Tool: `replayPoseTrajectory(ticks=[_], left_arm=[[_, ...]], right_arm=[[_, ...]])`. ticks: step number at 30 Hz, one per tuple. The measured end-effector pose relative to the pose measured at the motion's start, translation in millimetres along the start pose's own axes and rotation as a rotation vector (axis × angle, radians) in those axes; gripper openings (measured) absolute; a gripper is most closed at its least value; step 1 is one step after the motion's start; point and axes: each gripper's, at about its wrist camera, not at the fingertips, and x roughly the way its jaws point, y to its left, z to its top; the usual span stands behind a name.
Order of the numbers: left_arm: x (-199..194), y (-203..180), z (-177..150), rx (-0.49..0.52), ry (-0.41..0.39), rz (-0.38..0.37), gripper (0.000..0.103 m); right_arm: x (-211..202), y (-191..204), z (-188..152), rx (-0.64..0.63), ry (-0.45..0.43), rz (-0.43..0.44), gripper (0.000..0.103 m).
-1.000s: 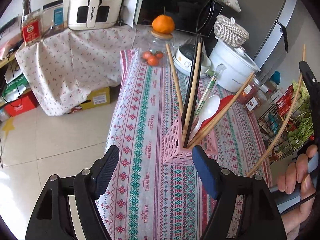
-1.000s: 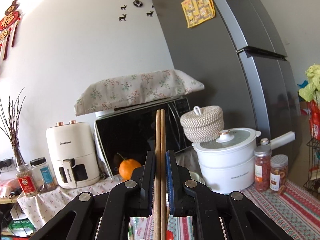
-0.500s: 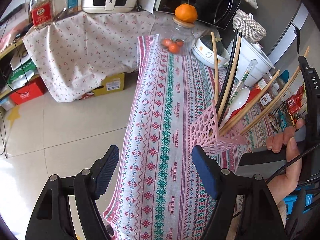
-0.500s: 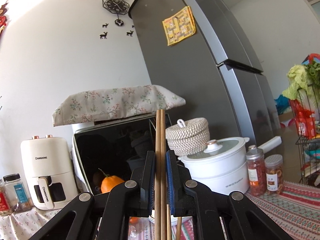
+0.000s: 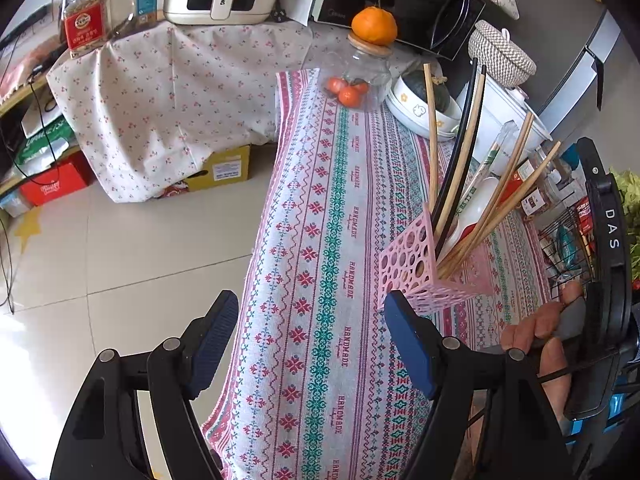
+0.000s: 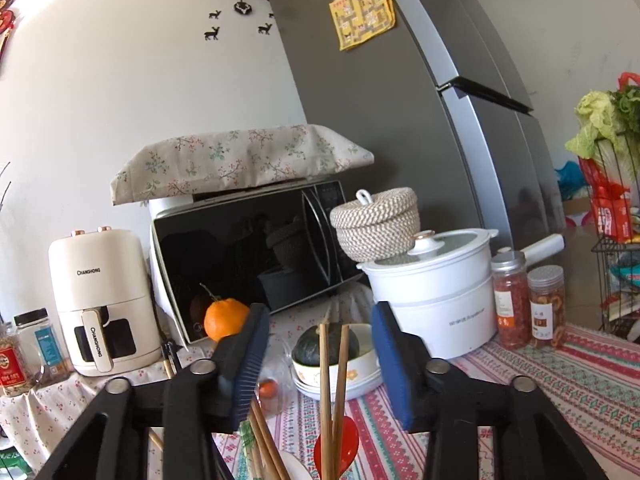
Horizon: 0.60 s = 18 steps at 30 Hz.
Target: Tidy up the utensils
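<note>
A pink perforated utensil holder (image 5: 404,264) stands on the patterned tablecloth (image 5: 320,240). It holds several wooden chopsticks (image 5: 500,208), black chopsticks (image 5: 460,152), a white spoon and a red spoon. My left gripper (image 5: 312,344) is open and empty, low over the table's near end, left of the holder. My right gripper (image 6: 316,364) is open; a pair of wooden chopsticks (image 6: 332,392) stands loose between its fingers, above a red spoon (image 6: 336,448). The hand on the right gripper shows in the left wrist view (image 5: 540,344).
Behind the holder are a glass jar with tomatoes (image 5: 360,80) topped by an orange (image 5: 374,26), stacked bowls with a squash (image 6: 332,356), a white pot (image 6: 432,292), two spice jars (image 6: 528,304), a microwave (image 6: 248,256) and an air fryer (image 6: 104,300). A wire rack (image 6: 616,264) stands right.
My right gripper has opened and let go of the wooden chopsticks, which now stand in the holder. The left gripper has drawn back and left, staying open.
</note>
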Motion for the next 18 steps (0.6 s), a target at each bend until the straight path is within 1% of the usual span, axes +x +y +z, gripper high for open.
replayPoseTrajectory(ticks=[1, 3, 4, 6, 7, 8, 11, 16, 18], left_arm=[[-1, -1, 0, -0.001, -0.005, -0.002, 0.078], [-3, -4, -1, -0.001, -0.014, -0.001, 0.08], [-4, -6, -1, -0.001, -0.019, 0.001, 0.081], [-6, -10, -3, 0.005, -0.019, 0.015, 0.087], [-7, -13, -5, 0.011, -0.022, 0.018, 0.088], [-8, -16, -7, 0.022, -0.029, 0.02, 0.091], [-14, -27, -15, 0.055, -0.052, 0.036, 0.102], [-33, -49, -31, 0.101, -0.112, 0.068, 0.103], [-41, -59, -38, 0.12, -0.126, 0.067, 0.103]], right_arm=[[-3, -2, 7, -0.005, -0.005, -0.003, 0.07], [-10, -6, 22, -0.02, -0.009, -0.005, 0.082], [-14, -9, 28, -0.028, -0.009, -0.011, 0.086], [-20, -16, 41, -0.037, -0.001, -0.027, 0.098], [-23, -20, 47, -0.042, 0.009, -0.031, 0.101], [-26, -23, 53, -0.049, 0.021, -0.041, 0.103], [-31, -34, 68, -0.076, 0.069, -0.058, 0.103], [-39, -50, 88, -0.129, 0.196, -0.099, 0.103], [-45, -59, 92, -0.155, 0.258, -0.097, 0.103]])
